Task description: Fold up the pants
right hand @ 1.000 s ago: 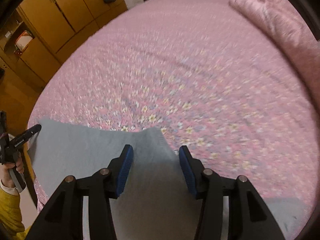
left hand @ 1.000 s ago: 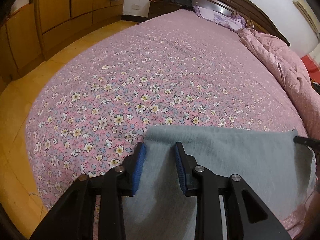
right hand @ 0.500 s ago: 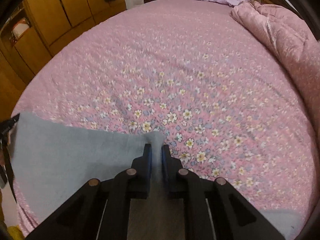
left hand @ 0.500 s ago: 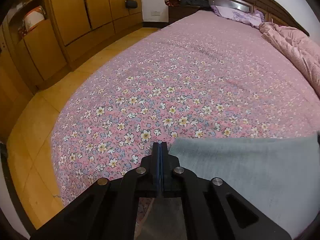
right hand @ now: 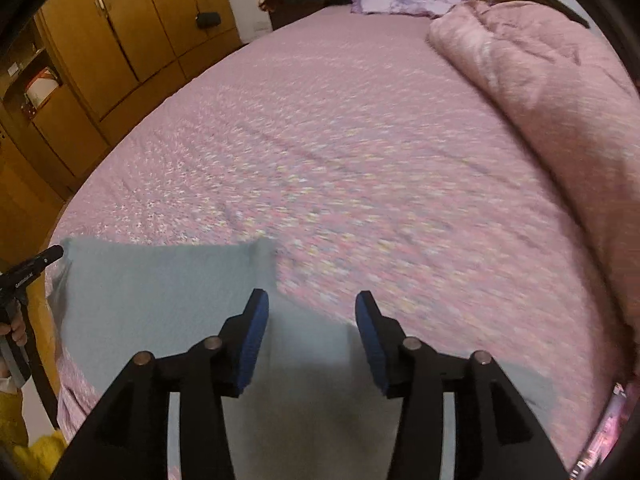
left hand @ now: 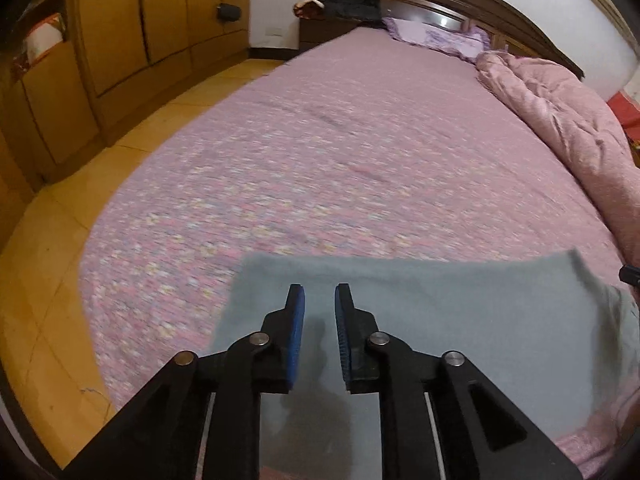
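Grey pants [left hand: 440, 320] flat on floral bed [left hand: 340, 140], at 6 o'clock edge. Left gripper [left hand: 320, 308] released, narrow gap, over pants. Right gripper [right hand: 312, 312] released wide, over pants' 3 o'clock corner.

The grey-blue fabric pants [right hand: 160, 300] are seen spread flat on the near part of the pink floral bedsheet [right hand: 360, 152]. The black right gripper with blue-padded fingertips [right hand: 312, 320] is held above the cloth's right edge, its jaws parted with nothing between them. A rumpled pink quilt [right hand: 540, 92] is piled along the right. The black left gripper [right hand: 28, 276] is visible at the left edge.
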Available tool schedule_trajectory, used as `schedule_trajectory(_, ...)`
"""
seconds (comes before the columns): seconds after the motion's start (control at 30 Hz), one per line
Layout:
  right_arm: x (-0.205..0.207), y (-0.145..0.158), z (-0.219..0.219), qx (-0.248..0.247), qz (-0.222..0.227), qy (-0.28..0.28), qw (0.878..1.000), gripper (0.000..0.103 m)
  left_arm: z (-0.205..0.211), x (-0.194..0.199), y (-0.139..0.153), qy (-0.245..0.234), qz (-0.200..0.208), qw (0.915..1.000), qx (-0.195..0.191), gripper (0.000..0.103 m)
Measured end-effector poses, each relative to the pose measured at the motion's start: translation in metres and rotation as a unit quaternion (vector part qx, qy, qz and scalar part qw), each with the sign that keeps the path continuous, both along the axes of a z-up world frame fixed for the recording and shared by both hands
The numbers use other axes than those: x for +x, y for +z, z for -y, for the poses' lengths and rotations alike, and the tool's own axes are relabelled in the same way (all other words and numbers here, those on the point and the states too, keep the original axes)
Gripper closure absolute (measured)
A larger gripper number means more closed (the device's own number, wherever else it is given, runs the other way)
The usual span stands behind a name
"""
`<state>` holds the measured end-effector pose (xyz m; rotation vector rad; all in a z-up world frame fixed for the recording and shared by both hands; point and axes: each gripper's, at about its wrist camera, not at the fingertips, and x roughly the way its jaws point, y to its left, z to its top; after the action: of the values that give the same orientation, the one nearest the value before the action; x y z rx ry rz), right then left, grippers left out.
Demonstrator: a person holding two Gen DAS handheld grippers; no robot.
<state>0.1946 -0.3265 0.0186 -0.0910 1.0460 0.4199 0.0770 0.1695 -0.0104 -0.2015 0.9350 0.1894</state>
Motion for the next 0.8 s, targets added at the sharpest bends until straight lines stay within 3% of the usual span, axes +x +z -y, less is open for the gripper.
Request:
schedule_trajectory(0.2,-0.019,0.012,0.066,-0.035,0.012,-0.054,0.998,0.050,0.033,0.003,-0.006,-0.024,-0.020,0.9995,-0.001,0.093)
schedule_trajectory(0.43,-0.029,0.000,0.126,-0.097,0.015,-0.128,0.987,0.048,0.063,0.000,-0.014,-0.052,-0.041,0.9978,0.007,0.093)
schedule_trajectory(0.67,-0.027,-0.028,0.145,-0.100,-0.016,-0.128,0.987,0.047,0.069,-0.001,-0.018,-0.051,-0.053,0.9972,0.011,0.093)
schedule_trajectory(0.8,-0.023,-0.048,0.148,-0.075,-0.037,-0.122,0.989,0.043,0.070,-0.002,-0.020,-0.048,-0.057,0.9971,0.013,0.092)
